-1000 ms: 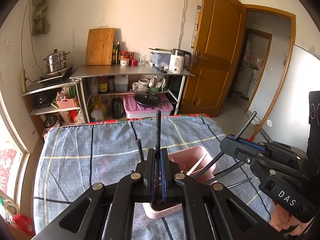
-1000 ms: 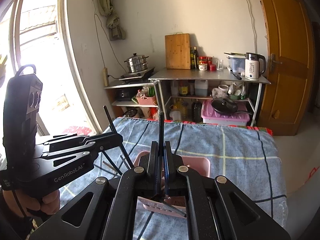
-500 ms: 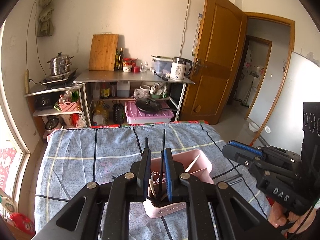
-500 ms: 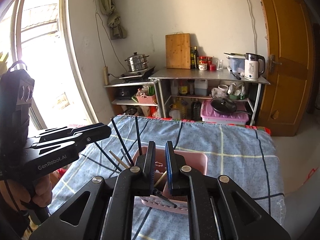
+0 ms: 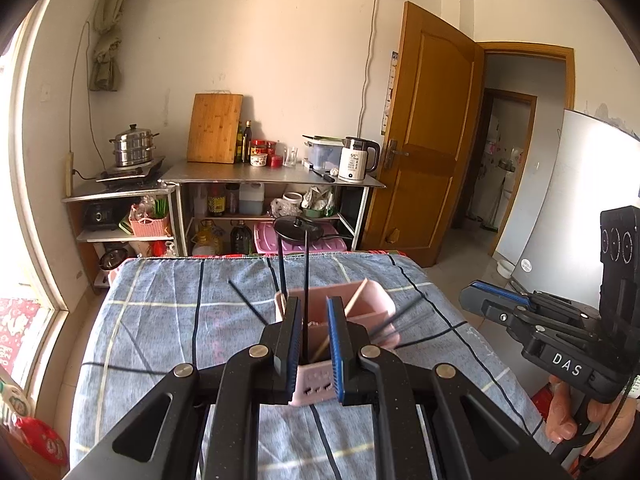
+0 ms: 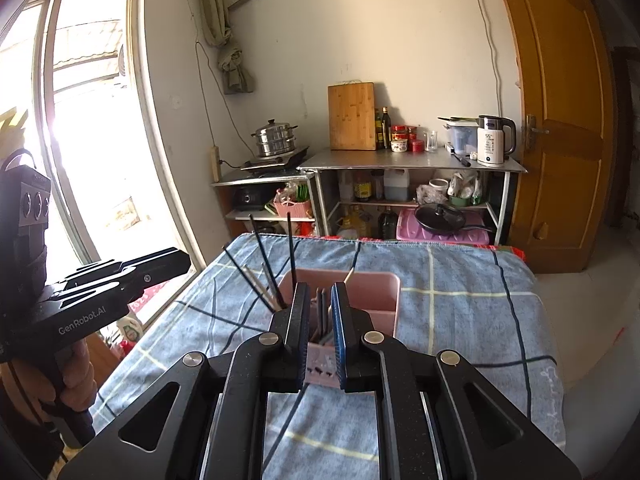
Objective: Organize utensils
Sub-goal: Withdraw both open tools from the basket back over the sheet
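- On the blue checked cloth (image 6: 460, 292): pink utensil holder (image 6: 362, 294), upright, holding black chopsticks (image 5: 305, 280).
- Left gripper (image 5: 313, 308): fingers spread, above holder, gripping nothing.
- Right gripper (image 6: 318, 296): fingers spread, above holder, gripping nothing.

The near wall of the pink holder (image 5: 316, 390) is covered in the left wrist view by the left gripper (image 5: 313, 346), so the feet of the black chopsticks (image 5: 305, 280) are hidden. Dark chopsticks (image 5: 404, 316) at the holder's right side are smeared by blur. In the right wrist view, the holder's contents are masked by the right gripper (image 6: 320, 336), and labels on the counter (image 6: 412, 160) cannot be read.
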{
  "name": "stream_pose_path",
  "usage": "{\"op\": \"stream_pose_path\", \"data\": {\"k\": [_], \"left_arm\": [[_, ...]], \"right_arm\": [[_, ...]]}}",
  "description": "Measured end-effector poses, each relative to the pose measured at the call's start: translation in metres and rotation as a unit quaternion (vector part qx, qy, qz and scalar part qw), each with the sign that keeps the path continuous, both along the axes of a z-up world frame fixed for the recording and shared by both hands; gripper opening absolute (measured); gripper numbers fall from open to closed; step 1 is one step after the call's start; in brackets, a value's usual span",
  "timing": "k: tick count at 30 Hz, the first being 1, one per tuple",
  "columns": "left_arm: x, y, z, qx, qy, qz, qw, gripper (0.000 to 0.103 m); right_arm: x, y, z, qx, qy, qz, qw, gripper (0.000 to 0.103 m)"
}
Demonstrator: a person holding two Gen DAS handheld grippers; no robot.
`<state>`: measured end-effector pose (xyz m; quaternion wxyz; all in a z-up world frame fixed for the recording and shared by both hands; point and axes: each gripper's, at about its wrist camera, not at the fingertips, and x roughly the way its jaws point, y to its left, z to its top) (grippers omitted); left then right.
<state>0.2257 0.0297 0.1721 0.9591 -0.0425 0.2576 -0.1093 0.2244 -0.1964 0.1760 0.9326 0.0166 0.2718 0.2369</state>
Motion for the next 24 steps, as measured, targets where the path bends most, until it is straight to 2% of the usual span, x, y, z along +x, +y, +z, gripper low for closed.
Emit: {"op": "stream_pose_path", "data": {"k": [6, 18, 24], "left_arm": [[-0.037, -0.009, -0.01, 0.004, -0.011, 0.005, 0.9999, 0.012], [-0.108, -0.027, -0.039, 0.011, -0.025, 0.024, 0.9993, 0.013], [-0.134, -0.035, -0.059, 0.028, -0.031, 0.03, 0.9987, 0.013]], "right_arm": [[-0.032, -0.006, -0.003, -0.003, -0.014, -0.005, 1.0, 0.02], [-0.097, -0.016, -0.029, -0.017, -0.026, -0.023, 0.999, 0.022], [-0.122, -0.021, -0.046, -0.012, -0.02, -0.032, 0.999, 0.023]]}}
